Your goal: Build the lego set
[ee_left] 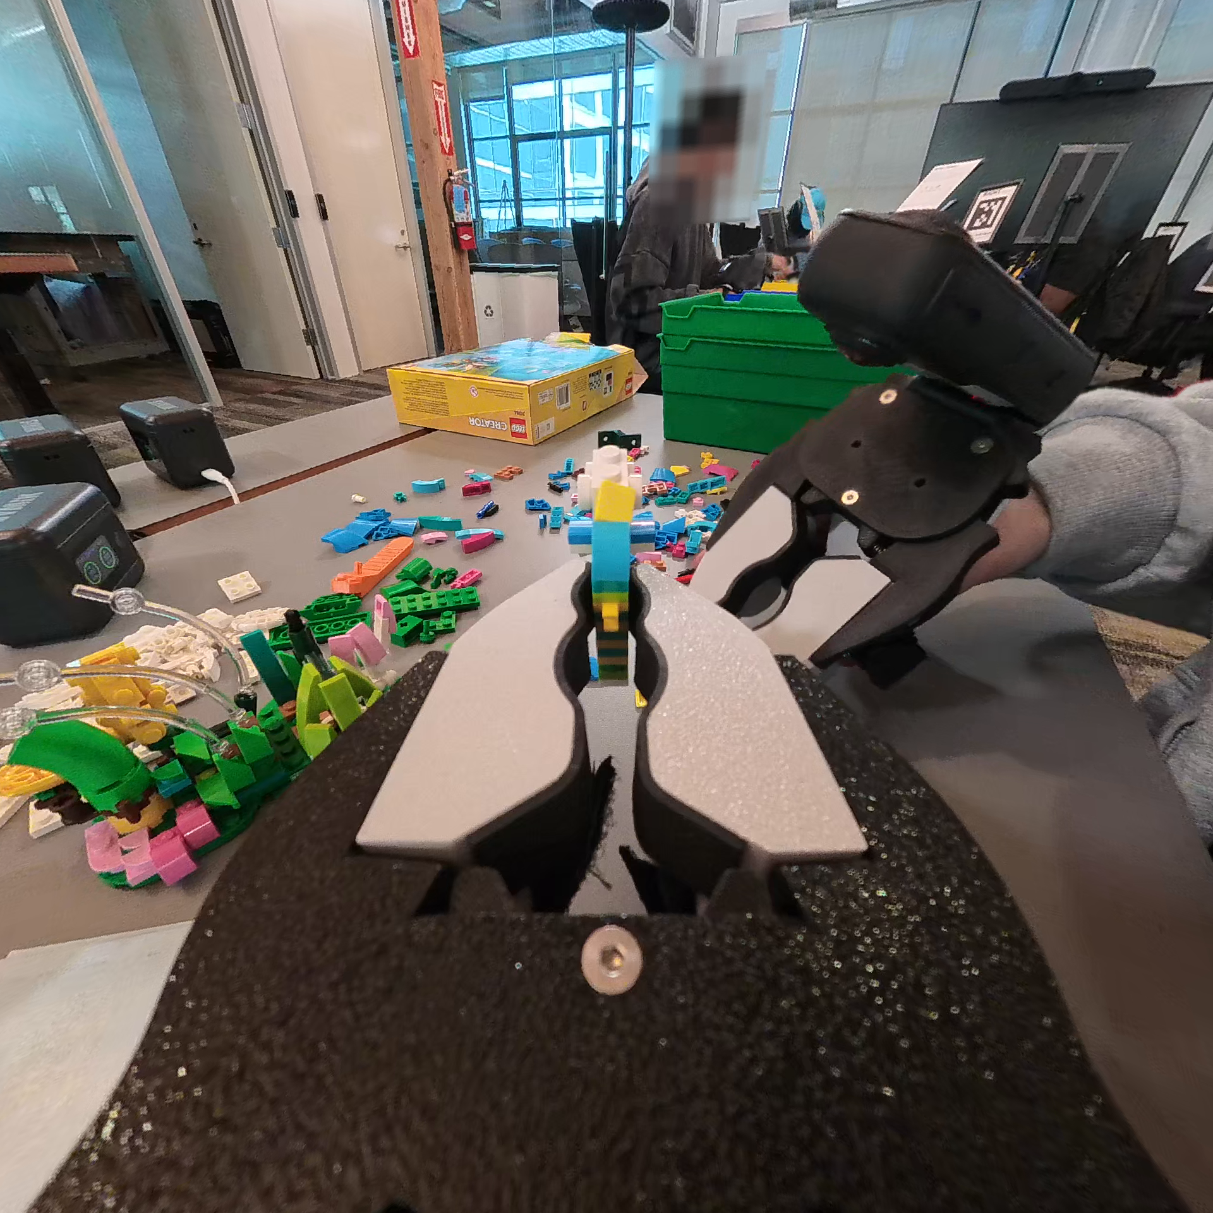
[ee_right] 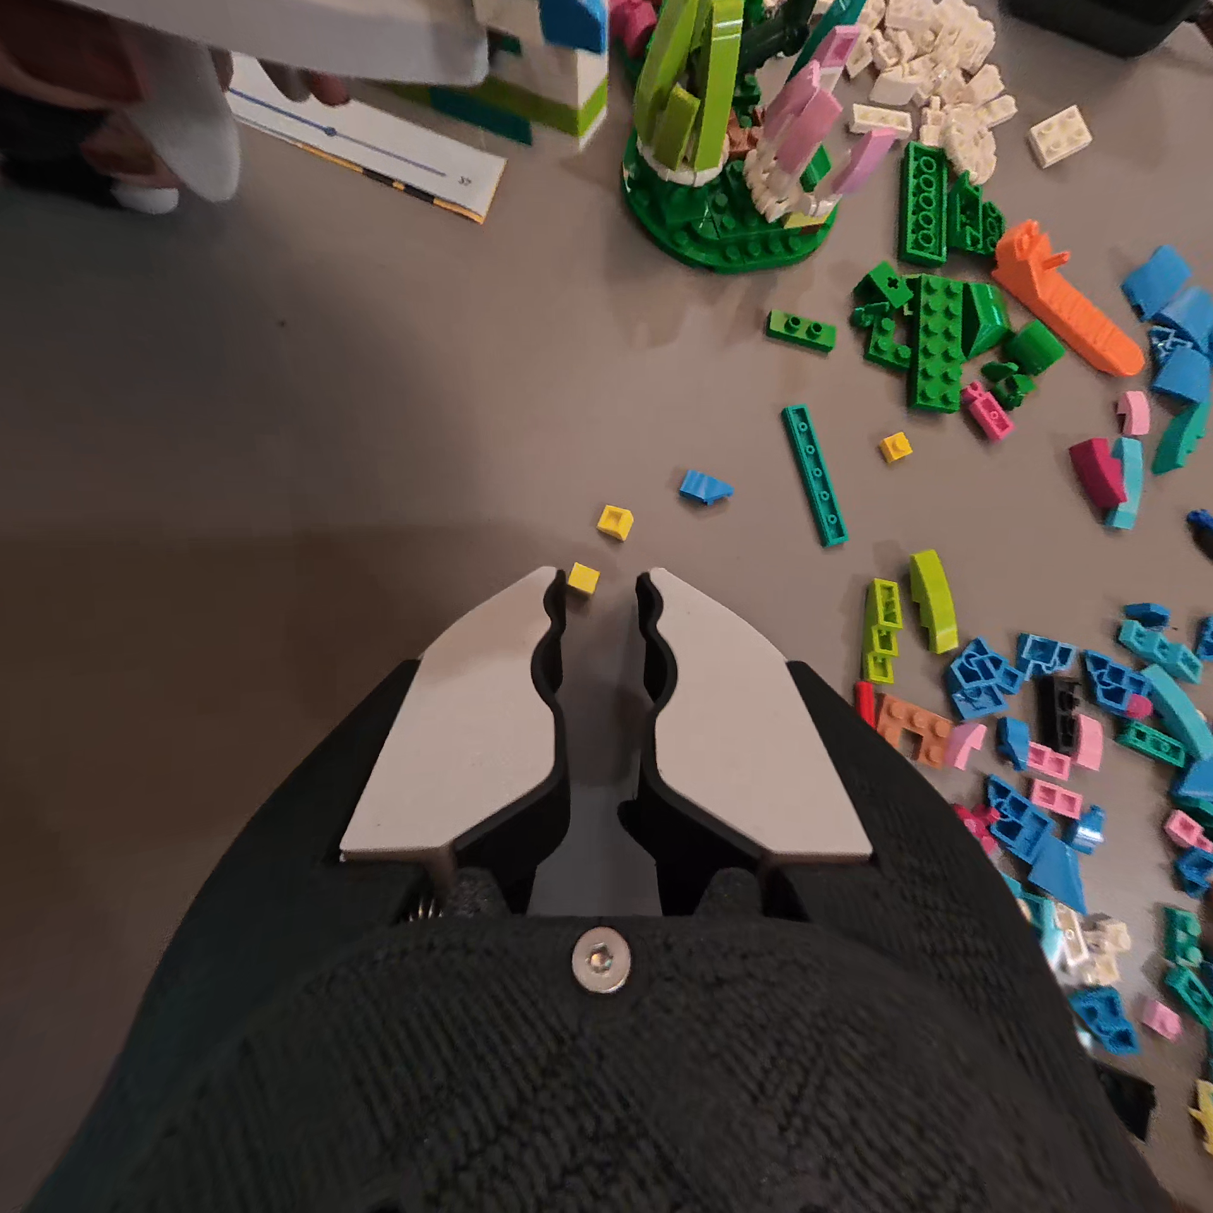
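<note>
The left gripper [ee_left: 610,591] has its fingers closed on a small brick stack [ee_left: 612,577], a narrow upright column striped green low down, with yellow and light blue above and a yellow piece at the top. The stack stands between the fingertips and rises past them.

The right gripper [ee_right: 598,581] points down at the grey tabletop [ee_right: 328,426] with its fingers a little apart and nothing between them. A tiny yellow piece [ee_right: 583,579] lies on the tabletop just at the tip of the gripper's left finger (whether it touches the finger is hard to tell). A second yellow piece [ee_right: 615,522] lies just beyond it, then a small blue slope [ee_right: 704,489] and a long teal plate [ee_right: 814,475].

In the left wrist view the right gripper [ee_left: 755,610] shows to the right, held by a hand in a grey sleeve [ee_left: 1129,492], tilted down over the tabletop.

A built flower model [ee_right: 728,164] on a green base stands farther off, with loose green bricks [ee_right: 932,341], an orange separator [ee_right: 1066,308] and a white heap [ee_right: 938,72] around it. Blue, pink and teal pieces [ee_right: 1050,722] scatter to the right. An open booklet [ee_right: 367,151] lies to the left of the model. Farther back sit a yellow box [ee_left: 512,390] and stacked green bins [ee_left: 742,367].
</note>
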`<state>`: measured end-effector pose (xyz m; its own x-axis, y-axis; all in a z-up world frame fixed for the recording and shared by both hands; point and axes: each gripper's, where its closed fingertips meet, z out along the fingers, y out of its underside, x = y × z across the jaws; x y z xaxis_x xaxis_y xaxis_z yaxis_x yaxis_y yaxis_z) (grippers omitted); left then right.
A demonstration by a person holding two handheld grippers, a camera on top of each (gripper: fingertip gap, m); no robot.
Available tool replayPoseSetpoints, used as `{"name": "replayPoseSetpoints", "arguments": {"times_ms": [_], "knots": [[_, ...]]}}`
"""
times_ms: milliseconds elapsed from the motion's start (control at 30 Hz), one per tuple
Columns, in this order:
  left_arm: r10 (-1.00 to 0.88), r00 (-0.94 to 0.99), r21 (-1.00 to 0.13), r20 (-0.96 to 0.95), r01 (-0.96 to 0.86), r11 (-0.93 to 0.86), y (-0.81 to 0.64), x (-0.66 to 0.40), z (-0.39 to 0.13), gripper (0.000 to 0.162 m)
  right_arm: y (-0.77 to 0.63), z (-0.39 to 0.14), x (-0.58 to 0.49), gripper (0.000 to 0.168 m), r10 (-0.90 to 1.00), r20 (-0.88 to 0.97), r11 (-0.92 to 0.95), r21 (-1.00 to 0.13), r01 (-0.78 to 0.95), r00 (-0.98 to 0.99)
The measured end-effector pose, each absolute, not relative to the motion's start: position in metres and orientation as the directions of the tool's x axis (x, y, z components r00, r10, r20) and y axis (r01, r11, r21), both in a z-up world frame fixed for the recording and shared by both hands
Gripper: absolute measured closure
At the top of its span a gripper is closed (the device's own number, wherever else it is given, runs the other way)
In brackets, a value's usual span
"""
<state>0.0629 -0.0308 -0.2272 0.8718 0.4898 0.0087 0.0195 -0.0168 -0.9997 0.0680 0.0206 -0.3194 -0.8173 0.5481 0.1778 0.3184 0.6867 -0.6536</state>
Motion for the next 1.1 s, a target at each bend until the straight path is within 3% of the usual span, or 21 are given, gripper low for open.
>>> {"name": "replayPoseSetpoints", "arguments": {"times_ms": [933, 1100], "knots": [[0.474, 0.880, -0.999, 0.029, 0.044, -0.021, -0.033, 0.061, -0.229, 0.154, 0.016, -0.321, 0.073, 0.161, 0.248, 0.113, 0.726, -0.680, 0.107, -0.962], [0.375, 0.923, -0.980, 0.087, 0.147, -0.133, -0.025, 0.068, -0.247, 0.154, 0.015, -0.280, 0.057, 0.162, 0.196, 0.225, 0.672, -0.740, -0.036, -0.954]]}}
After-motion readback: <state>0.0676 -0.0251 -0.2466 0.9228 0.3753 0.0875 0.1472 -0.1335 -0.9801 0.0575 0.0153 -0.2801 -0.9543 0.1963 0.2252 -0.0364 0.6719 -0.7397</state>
